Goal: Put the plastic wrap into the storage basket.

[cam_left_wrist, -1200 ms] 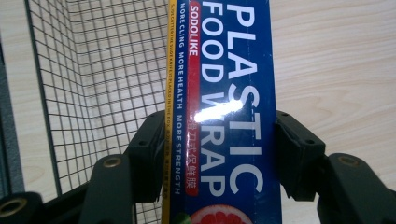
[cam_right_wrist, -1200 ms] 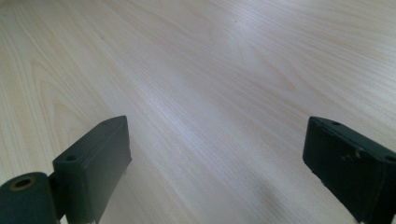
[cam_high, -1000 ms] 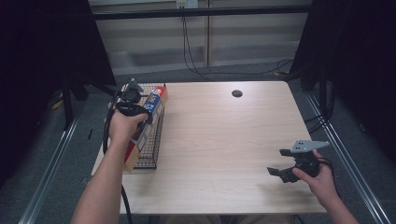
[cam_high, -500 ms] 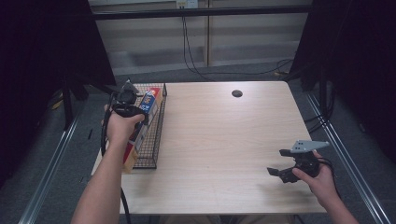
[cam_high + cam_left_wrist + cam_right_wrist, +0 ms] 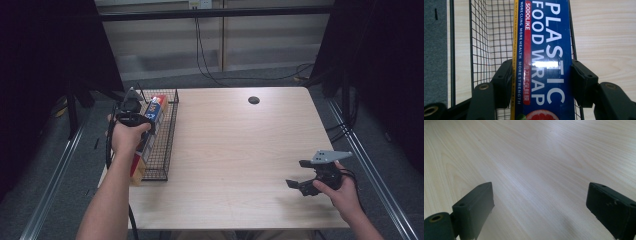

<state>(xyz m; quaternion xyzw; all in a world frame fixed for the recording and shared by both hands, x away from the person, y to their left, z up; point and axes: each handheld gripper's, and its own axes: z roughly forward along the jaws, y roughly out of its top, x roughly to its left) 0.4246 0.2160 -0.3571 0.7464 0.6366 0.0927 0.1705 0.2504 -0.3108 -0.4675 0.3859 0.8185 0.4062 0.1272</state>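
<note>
Plastic food wrap box (image 5: 544,62) clamped by left gripper (image 5: 541,80) over wire basket (image 5: 167,145) at table's (image 5: 240,150) left edge; near end cut off. Lettering legible from left gripper view, blurred from above. Lower and flatter than a second ago. Right gripper (image 5: 541,207) wide, empty, over bare wood.
</note>
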